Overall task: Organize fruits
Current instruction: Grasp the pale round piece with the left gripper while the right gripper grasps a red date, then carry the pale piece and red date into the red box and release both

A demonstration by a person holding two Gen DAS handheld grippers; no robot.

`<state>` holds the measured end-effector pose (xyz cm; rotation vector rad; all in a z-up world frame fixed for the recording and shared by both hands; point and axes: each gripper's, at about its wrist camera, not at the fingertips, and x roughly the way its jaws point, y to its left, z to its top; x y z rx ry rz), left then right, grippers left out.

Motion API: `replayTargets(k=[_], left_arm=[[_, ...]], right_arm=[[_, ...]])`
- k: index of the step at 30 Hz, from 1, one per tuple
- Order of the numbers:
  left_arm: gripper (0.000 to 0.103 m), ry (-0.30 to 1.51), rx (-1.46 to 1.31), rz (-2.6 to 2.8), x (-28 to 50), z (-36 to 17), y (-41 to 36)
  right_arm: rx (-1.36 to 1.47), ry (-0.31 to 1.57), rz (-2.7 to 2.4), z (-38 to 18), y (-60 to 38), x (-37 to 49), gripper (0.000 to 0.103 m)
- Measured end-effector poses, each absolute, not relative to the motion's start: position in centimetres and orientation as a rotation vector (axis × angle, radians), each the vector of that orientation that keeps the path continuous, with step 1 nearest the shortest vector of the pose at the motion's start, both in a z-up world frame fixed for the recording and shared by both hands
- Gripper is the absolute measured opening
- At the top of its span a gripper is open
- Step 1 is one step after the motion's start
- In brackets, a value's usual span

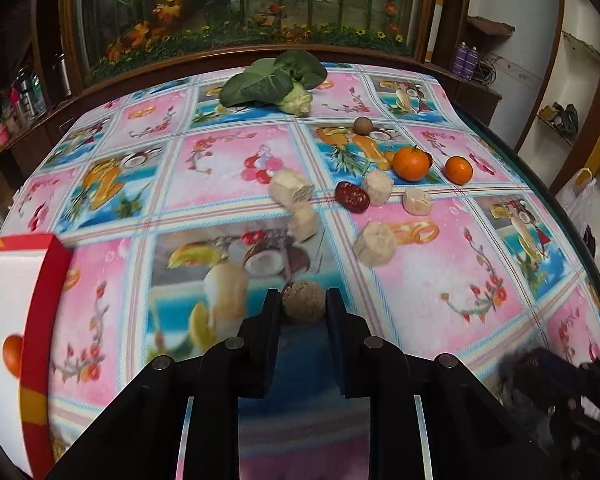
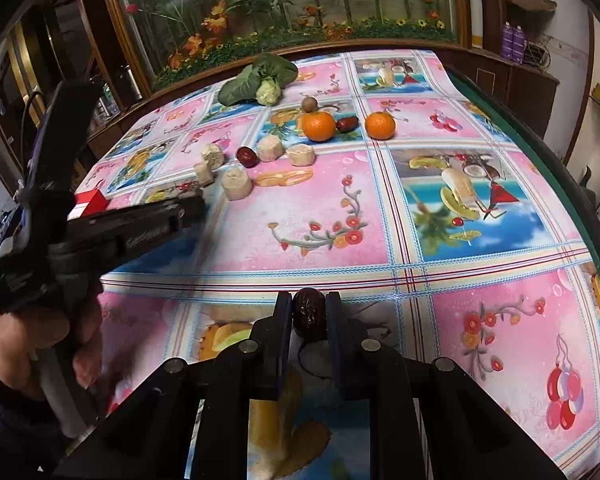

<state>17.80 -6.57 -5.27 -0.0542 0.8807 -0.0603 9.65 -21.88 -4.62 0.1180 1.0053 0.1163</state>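
I am holding a brown round fruit [image 1: 303, 307] in my left jaws and a date [image 2: 309, 313] upright in my right, the red box [image 1: 40, 320] lying near-left, closer to my left hand.

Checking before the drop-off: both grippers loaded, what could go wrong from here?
1. The left gripper pinches the round brown fruit only at its fingertips; it could roll out.
2. The right gripper holds the dark date just as near its tips.
3. The red box sits at the frame's edge; a drop may miss.
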Motion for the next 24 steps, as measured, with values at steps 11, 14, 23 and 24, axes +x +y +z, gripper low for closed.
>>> replayTargets(k=[11,14,23,24], left_arm=[[0.021,0.833,-0.164,-0.087,9.4,-2.2,-2.8],[0.021,0.811,-0.181,-0.091,7.6,-1.4,-2.0],[0.021,0.767,-0.207,-0.086,3.5,0.2,-0.2],[0.021,0.766,-0.208,-0.084,3.3,0.2,-0.1]], right_arm=[[0.061,0.977,0.101,-2.5,-19.7,6.9,0.017],[0.046,0.966,0.1,-1.8,-19.0,6.4,0.017],[-0.009,0.967,0.091,-1.1,-16.9,5.4,0.017],[-0.013,0.966,0.09,-1.1,-16.8,5.4,0.017]])
